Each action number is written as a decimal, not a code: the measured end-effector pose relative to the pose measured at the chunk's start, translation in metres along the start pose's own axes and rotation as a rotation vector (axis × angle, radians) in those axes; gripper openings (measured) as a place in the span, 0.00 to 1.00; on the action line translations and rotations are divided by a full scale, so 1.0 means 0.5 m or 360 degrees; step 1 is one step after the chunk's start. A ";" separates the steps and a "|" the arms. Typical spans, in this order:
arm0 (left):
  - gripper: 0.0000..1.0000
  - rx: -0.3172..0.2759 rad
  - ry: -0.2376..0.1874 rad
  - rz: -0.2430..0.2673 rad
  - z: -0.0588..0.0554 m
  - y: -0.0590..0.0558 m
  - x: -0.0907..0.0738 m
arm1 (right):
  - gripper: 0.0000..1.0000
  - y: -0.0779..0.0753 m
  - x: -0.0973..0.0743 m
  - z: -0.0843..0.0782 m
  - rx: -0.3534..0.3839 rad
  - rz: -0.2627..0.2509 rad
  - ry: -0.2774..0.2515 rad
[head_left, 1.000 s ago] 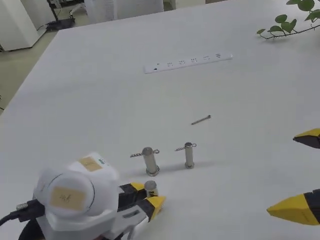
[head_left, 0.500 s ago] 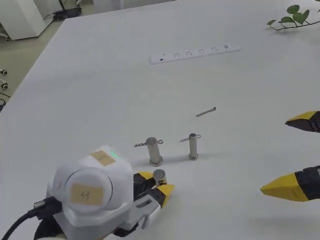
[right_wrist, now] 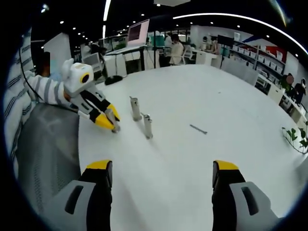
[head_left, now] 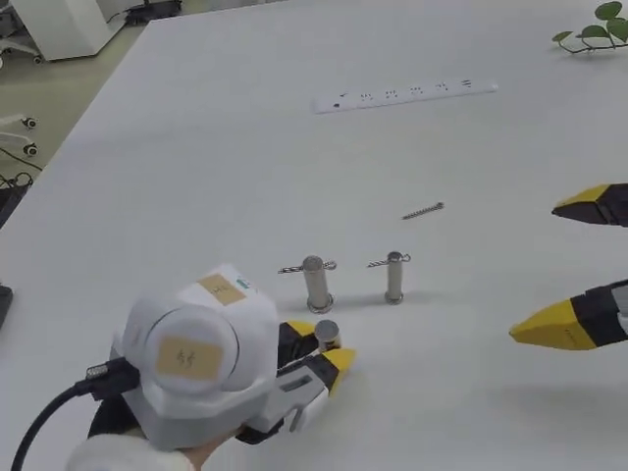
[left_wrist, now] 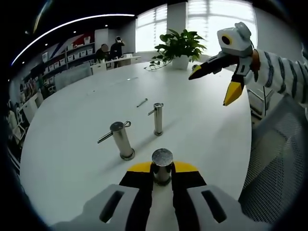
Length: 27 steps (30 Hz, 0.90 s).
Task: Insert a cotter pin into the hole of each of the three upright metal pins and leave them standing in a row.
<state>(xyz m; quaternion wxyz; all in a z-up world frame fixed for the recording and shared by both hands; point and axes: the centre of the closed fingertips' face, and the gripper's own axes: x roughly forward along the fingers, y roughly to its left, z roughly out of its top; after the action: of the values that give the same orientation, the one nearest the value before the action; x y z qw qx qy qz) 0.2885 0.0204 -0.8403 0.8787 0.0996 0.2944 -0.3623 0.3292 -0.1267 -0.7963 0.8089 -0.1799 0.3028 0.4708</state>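
Note:
Two metal pins stand upright mid-table, each with a cotter pin through its head: the left pin [head_left: 315, 283] [left_wrist: 121, 139] and the right pin [head_left: 394, 277] [left_wrist: 158, 118]. My left gripper [head_left: 327, 345] [left_wrist: 162, 169] is shut on a third metal pin [head_left: 327, 335] [left_wrist: 162, 165], held upright just in front of the left one; no cotter pin shows in it. A loose cotter pin [head_left: 423, 211] [right_wrist: 198, 129] lies flat beyond the right pin. My right gripper [head_left: 554, 265] [right_wrist: 162, 166] hovers open at the right, holding nothing.
A white power strip [head_left: 405, 95] lies at the far side of the white table [head_left: 196, 177]. Plant leaves [head_left: 594, 34] reach in at the far right corner. The table's left edge runs along the floor at the upper left.
The head view has shifted. My left gripper still holds the third pin, now slightly right of its earlier spot before the left pin. The right gripper has drifted a little toward the pins.

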 end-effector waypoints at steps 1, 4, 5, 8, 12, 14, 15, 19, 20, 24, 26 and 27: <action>0.14 -0.0002 0.0002 -0.0011 -0.001 -0.001 0.000 | 0.86 -0.005 0.002 0.002 -0.0008 0.0004 0.0004; 0.15 0.0017 0.0010 -0.0036 -0.004 -0.005 -0.001 | 0.85 -0.016 0.005 0.005 -0.0044 0.0014 0.0025; 0.17 0.0034 0.0010 -0.0049 -0.004 -0.007 -0.001 | 0.85 -0.021 0.006 0.005 -0.0057 0.0017 0.0034; 0.22 0.0100 0.0022 -0.0103 -0.008 -0.016 -0.003 | 0.82 -0.032 0.009 0.009 -0.0086 0.0028 0.0052; 0.25 0.0119 0.0051 -0.0139 -0.015 -0.021 -0.003 | 0.78 -0.050 0.020 0.008 -0.0138 0.0059 0.0097; 0.25 0.0113 0.0046 -0.0157 -0.013 -0.022 -0.005 | 0.78 -0.059 0.026 0.008 -0.0167 0.0069 0.0119; 0.26 0.0111 0.0039 -0.0165 -0.012 -0.022 -0.006 | 0.77 -0.061 0.028 0.010 -0.0171 0.0078 0.0124; 0.34 0.0106 0.0046 -0.0217 -0.011 -0.027 -0.009 | 0.76 -0.071 0.042 0.015 -0.0219 0.0109 0.0161; 0.36 0.0107 0.0043 -0.0226 -0.010 -0.028 -0.010 | 0.76 -0.073 0.045 0.017 -0.0230 0.0116 0.0170; 0.43 0.0060 0.0021 -0.0275 -0.005 -0.036 -0.019 | 0.75 -0.075 0.059 0.026 -0.0301 0.0156 0.0210; 0.52 0.0044 0.0008 -0.0299 -0.002 -0.041 -0.024 | 0.75 -0.076 0.066 0.030 -0.0340 0.0179 0.0235; 0.56 0.0042 0.0002 -0.0306 -0.001 -0.043 -0.025 | 0.75 -0.077 0.070 0.033 -0.0360 0.0186 0.0242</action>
<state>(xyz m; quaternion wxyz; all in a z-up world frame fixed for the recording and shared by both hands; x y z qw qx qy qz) 0.2660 0.0123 -0.8324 0.8383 0.0826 0.2984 -0.4487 0.3809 -0.1132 -0.8066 0.7294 -0.2872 0.3183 0.5332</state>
